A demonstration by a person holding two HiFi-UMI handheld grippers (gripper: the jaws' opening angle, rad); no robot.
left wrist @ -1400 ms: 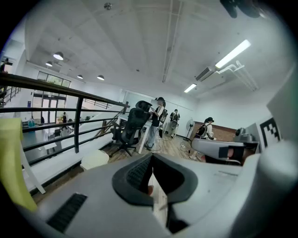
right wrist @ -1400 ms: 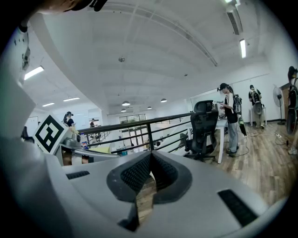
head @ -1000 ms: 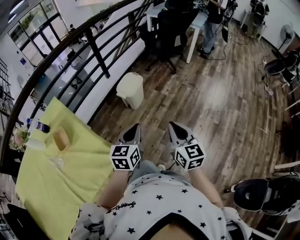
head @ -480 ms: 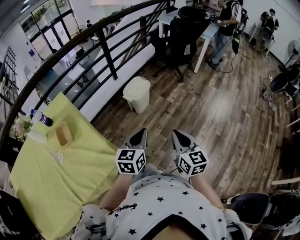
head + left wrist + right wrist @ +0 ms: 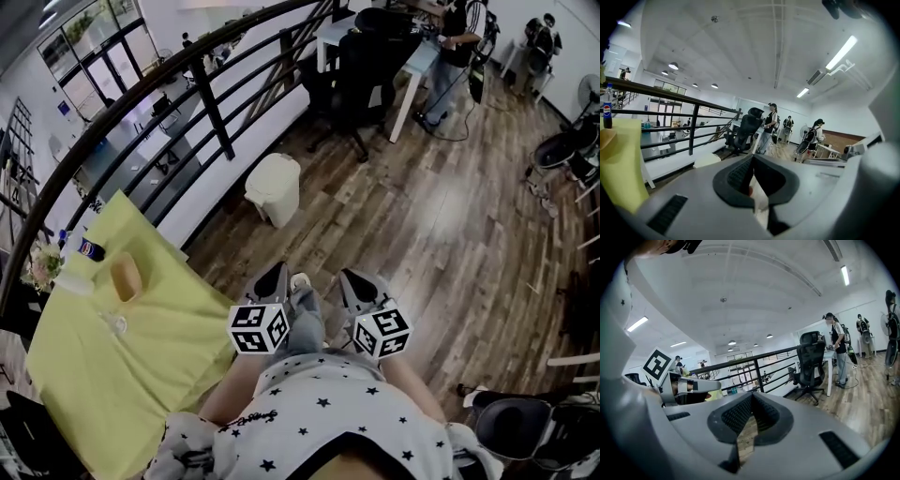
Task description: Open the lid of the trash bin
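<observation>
Cream bin (image 5: 274,187) is sitting on the wood floor (image 5: 450,216) just beside the black railing (image 5: 202,94), lid shut, well ahead of us. We are holding both grippers low and close to our body, side by side, both well apart from the bin. Left gripper (image 5: 275,274) is pointing forward, jaws pressed together with nothing between them. Right gripper (image 5: 346,277) is doing the same, jaws together and empty. Our leg (image 5: 305,323) is showing between the two grippers. Yellow tabletop (image 5: 122,366) is lying at our left, carrying a bottle (image 5: 87,248) at its far corner. Far off, a black chair (image 5: 361,66) is standing at a white desk (image 5: 412,58), and a person (image 5: 453,42) is standing beside the desk.
</observation>
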